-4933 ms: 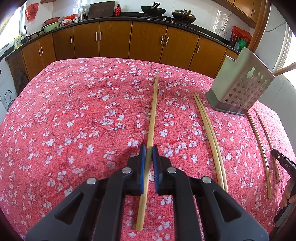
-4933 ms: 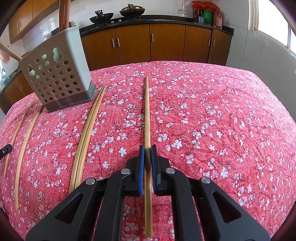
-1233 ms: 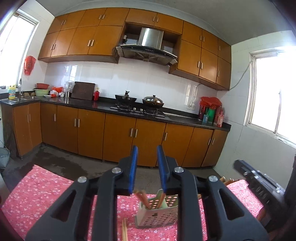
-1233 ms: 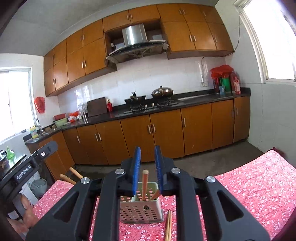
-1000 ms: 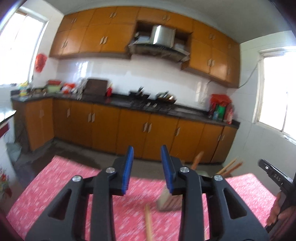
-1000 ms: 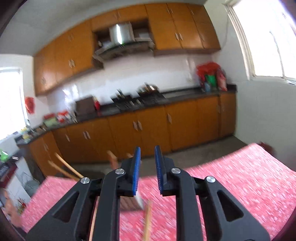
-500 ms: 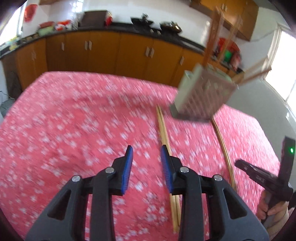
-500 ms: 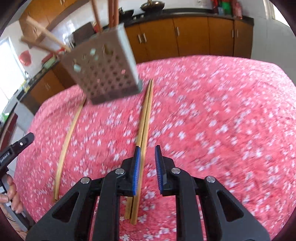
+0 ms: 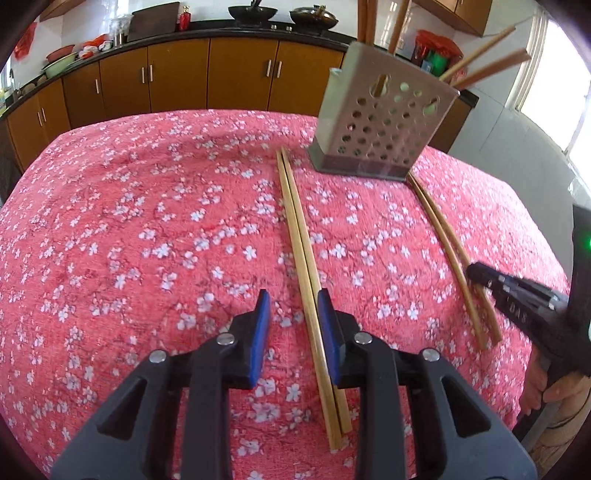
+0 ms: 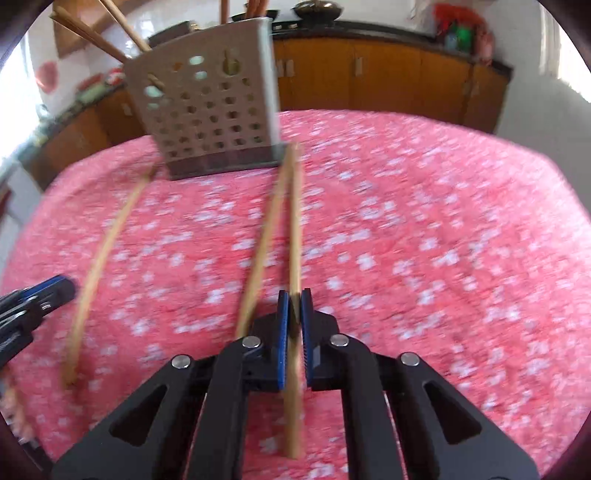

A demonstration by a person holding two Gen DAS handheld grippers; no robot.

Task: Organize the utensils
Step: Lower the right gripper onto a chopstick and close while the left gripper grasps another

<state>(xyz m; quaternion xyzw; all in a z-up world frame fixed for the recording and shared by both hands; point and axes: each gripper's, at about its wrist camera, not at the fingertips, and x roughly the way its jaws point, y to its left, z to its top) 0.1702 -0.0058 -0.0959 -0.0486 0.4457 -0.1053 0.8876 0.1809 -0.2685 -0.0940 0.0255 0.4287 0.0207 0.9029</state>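
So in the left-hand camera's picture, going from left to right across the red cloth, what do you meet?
Left gripper, astride a pair of chopsticks → grey holder → a second pair of chopsticks → right gripper.

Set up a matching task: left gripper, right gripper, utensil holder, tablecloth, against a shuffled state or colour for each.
1 left gripper
2 right gripper
3 utensil holder
4 tablecloth

A red with white blossoms
B shut on one chopstick
C open, astride a chopstick pair
D upright, sticks inside

Pairs: 1-C, 2-B, 3-D, 4-A. The left jaws have just been closing, not yet pressing.
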